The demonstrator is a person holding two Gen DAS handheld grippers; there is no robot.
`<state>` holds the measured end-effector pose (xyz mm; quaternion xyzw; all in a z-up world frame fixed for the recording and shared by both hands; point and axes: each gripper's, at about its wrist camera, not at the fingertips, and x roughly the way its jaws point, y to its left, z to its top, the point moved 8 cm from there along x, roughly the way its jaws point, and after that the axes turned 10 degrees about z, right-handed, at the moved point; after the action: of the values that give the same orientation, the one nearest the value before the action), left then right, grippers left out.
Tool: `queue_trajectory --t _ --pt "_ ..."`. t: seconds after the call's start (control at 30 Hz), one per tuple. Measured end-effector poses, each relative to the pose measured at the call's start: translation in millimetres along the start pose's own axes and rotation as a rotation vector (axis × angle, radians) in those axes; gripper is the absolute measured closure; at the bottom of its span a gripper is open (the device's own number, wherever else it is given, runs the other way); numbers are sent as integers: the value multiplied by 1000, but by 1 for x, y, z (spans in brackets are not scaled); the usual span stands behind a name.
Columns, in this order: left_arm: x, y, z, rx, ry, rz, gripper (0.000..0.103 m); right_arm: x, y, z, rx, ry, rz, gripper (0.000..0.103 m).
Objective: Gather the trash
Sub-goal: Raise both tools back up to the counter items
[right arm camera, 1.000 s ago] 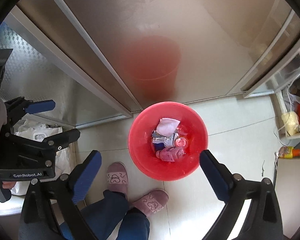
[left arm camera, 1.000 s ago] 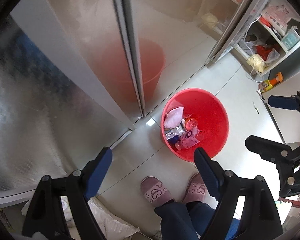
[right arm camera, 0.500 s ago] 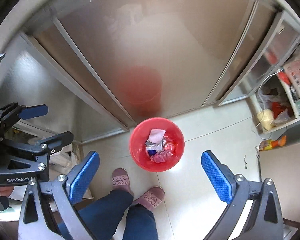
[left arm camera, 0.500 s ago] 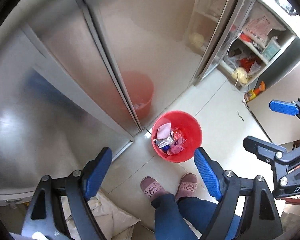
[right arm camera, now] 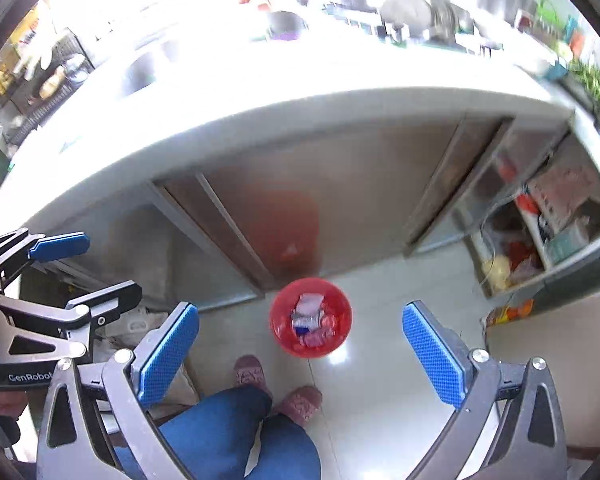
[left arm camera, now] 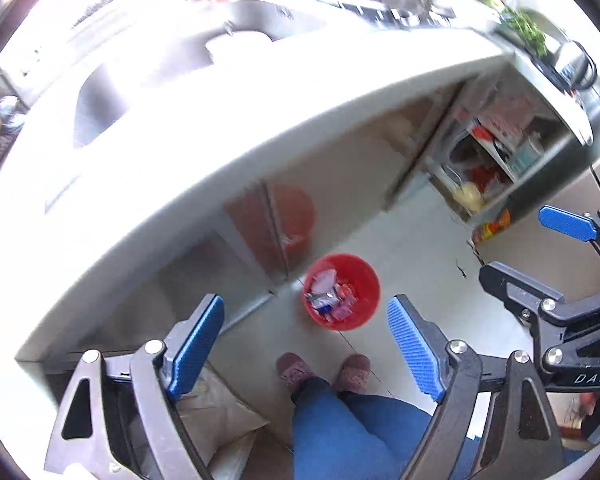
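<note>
Through the left wrist camera I see my left gripper (left arm camera: pixel 306 340) with its two black arms spread wide and nothing between the ridged blue pads (left arm camera: pixel 198 342). Far below and framed between those fingers sits the round red plastic bucket (left arm camera: pixel 366 280) on glossy pale floor tiles (left arm camera: pixel 416 248). Crumpled wrappers (left arm camera: pixel 332 300), shiny foil and pink paper, fill its bottom. Nearer me than the bucket are two mauve fabric slippers (left arm camera: pixel 294 370) and blue denim legs (left arm camera: pixel 352 432). Beyond the bucket, brushed metal cabinet doors (left arm camera: pixel 252 220) carry a blurred red reflection, and above them runs a smooth white countertop (left arm camera: pixel 260 120) with a steel sink (left arm camera: pixel 100 96) sunk into it. Off to the right the right gripper (left arm camera: pixel 540 244) juts in, one blue pad up, one black finger lower, clearly apart.

Through the right wrist camera my right gripper (right arm camera: pixel 300 344) is equally spread, its textured blue pads (right arm camera: pixel 432 352) empty. The red bucket (right arm camera: pixel 278 320) lies between and below the fingers, close against the foot of the metal doors (right arm camera: pixel 360 200). The slippers (right arm camera: pixel 250 372) and denim legs (right arm camera: pixel 236 432) are on my near side. To the right, open shelves (right arm camera: pixel 548 232) hold soft bags and boxes. The left gripper (right arm camera: pixel 80 264) enters from the left, fingers parted.
</note>
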<state>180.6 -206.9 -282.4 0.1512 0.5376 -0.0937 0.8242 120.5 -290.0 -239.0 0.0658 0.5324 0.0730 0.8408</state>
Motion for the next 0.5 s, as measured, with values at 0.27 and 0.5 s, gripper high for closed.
queue_trajectory --t 0.27,0.5 --pt "-50 52 31 -107 -80 99 20 -25 35 52 -108 -97 47 1" --pt "-64 117 45 -245 -75 141 20 -23 80 97 -208 -96 108 1"
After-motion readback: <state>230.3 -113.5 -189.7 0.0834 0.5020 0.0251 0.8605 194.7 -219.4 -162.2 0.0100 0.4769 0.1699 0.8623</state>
